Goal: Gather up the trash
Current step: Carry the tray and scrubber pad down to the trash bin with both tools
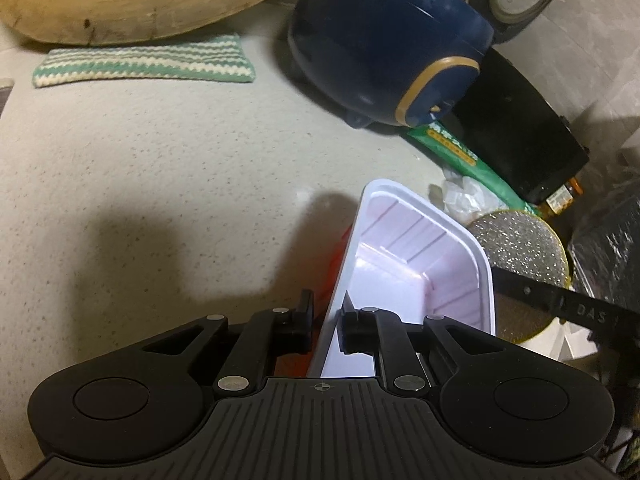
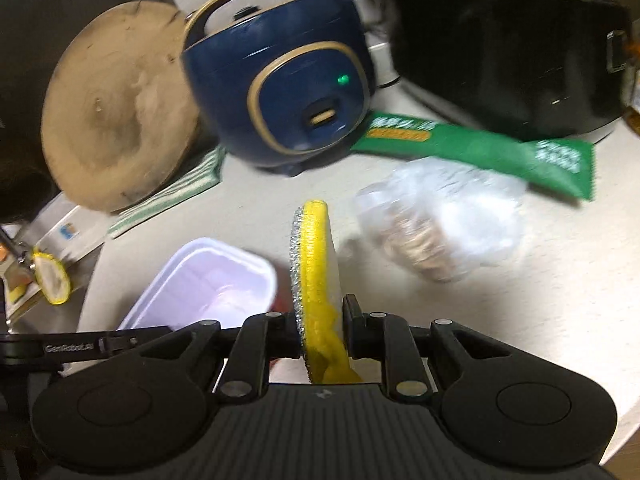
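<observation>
Speckled pale countertop point(image 1: 160, 168), kitchen clutter pushed to the back wall. My left claw point(image 1: 325, 330) is nearly closed, pinching the near wall of a white foam tray point(image 1: 416, 248) — one pad inside, one outside, tray tipped up on its side above the counter. Tray looks empty; faint pink tint on the ribbed walls, nothing loose in it that I can see. Something red/orange sits just behind its outer wall, can't tell what. My right claw point(image 2: 322, 330) is nearly closed too, clamped on a round scrub pad point(image 2: 316, 276) with a yellow rim and glittery face, held edge-on and upright, just right of the tray. Risks: the grip on the tray is a thin foam wall only, so any twist could crack it or let it swing out; the two claws are close together, and the pad or right finger could knock the tray if I move either carelessly. Right view is blurred, so I'd slow down. Further out, a crumpled clear plastic bag point(image 2: 440, 224) lies on the counter with what looks like brownish scraps inside; light and slippery, a pinch may catch only film and spill it. Behind it is a green wrapper point(image 2: 472, 148), flat, its end tucked at the foot of the blue rice cooker point(image 2: 280, 80), so pulling it may drag. Cooker shows a green light, lid shut, contents unseen. Black appliance point(image 2: 508, 56) to the right, also closed.
</observation>
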The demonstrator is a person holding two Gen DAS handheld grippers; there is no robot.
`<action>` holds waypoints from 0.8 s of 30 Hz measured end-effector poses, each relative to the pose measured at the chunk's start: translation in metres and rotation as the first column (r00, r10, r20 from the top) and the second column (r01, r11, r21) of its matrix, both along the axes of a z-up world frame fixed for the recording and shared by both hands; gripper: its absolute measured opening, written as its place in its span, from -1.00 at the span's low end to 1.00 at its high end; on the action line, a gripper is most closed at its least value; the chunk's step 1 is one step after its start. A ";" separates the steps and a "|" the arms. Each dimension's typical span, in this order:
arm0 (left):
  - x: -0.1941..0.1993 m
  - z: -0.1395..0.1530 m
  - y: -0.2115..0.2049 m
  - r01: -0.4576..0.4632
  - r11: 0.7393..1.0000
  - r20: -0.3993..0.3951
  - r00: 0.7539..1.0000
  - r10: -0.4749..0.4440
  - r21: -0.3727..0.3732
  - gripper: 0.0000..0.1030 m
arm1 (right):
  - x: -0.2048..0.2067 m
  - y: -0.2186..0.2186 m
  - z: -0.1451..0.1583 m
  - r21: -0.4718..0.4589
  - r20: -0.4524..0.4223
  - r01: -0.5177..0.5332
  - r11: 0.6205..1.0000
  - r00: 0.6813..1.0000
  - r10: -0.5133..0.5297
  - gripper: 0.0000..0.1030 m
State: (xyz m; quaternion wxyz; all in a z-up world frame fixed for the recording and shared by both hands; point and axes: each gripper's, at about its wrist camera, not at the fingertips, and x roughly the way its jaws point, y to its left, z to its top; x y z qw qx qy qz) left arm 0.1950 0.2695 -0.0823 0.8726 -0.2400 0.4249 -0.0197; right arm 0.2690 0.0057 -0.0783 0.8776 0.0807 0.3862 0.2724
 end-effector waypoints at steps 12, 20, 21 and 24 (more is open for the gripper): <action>-0.019 0.015 -0.023 -0.050 0.998 0.019 0.999 0.049 0.042 -0.72 | -0.047 -0.074 0.020 0.093 0.050 0.130 0.987 0.990 -0.135 -0.73; -0.021 0.037 -0.086 0.086 0.989 0.091 0.991 -0.097 0.120 -0.73 | -0.100 -0.141 0.024 0.107 0.071 0.273 0.956 0.957 -0.281 -0.73; -0.021 0.040 -0.096 0.108 0.987 0.101 0.988 -0.121 0.122 -0.73 | -0.108 -0.150 0.024 0.105 0.071 0.292 0.951 0.951 -0.300 -0.73; -0.023 0.045 -0.126 0.173 0.978 0.116 0.975 -0.187 0.119 -0.73 | -0.132 -0.179 0.019 0.100 0.063 0.350 0.931 0.932 -0.357 -0.73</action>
